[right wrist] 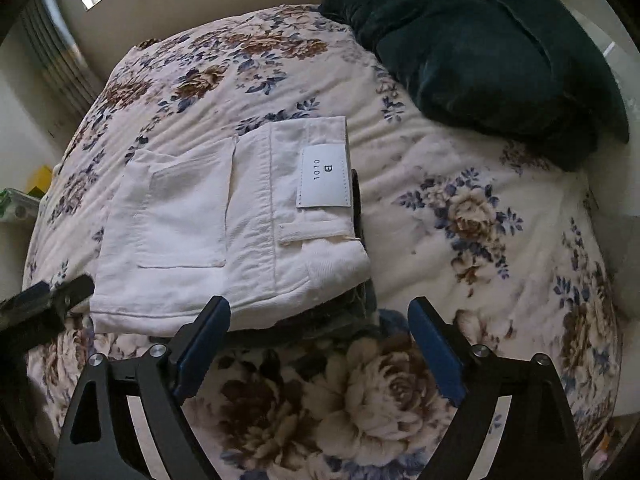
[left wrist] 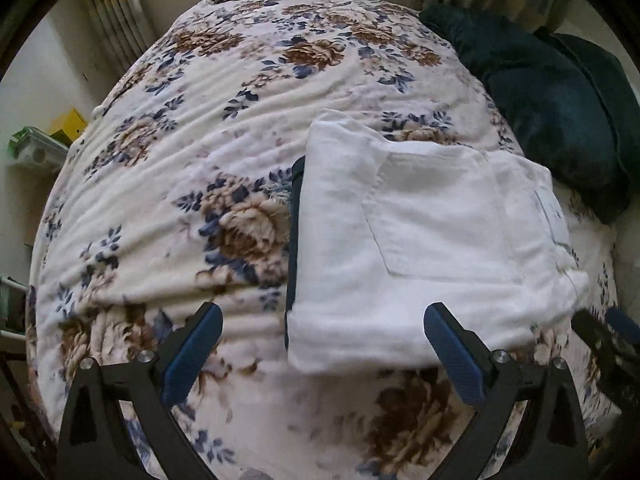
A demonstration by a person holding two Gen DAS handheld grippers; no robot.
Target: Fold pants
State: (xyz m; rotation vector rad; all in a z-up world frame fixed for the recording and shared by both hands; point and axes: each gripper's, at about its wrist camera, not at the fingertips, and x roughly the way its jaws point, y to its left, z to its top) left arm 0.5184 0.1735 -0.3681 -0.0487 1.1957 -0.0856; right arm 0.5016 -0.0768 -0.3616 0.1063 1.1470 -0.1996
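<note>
Home bedroom, floral bedspread (left wrist: 200, 128), dark pillows (right wrist: 500, 60), curtains (left wrist: 116, 12)

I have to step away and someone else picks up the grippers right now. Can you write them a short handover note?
Left gripper: open, empty, above the near edge of the pants.
Right gripper: open, empty, by the near right corner.
White pants: folded into a compact rectangle on the floral bedspread, pocket and label up, something dark underneath.
Done: folding looks complete, both grippers have let go.
Left: probably only tidying the edges.
</note>
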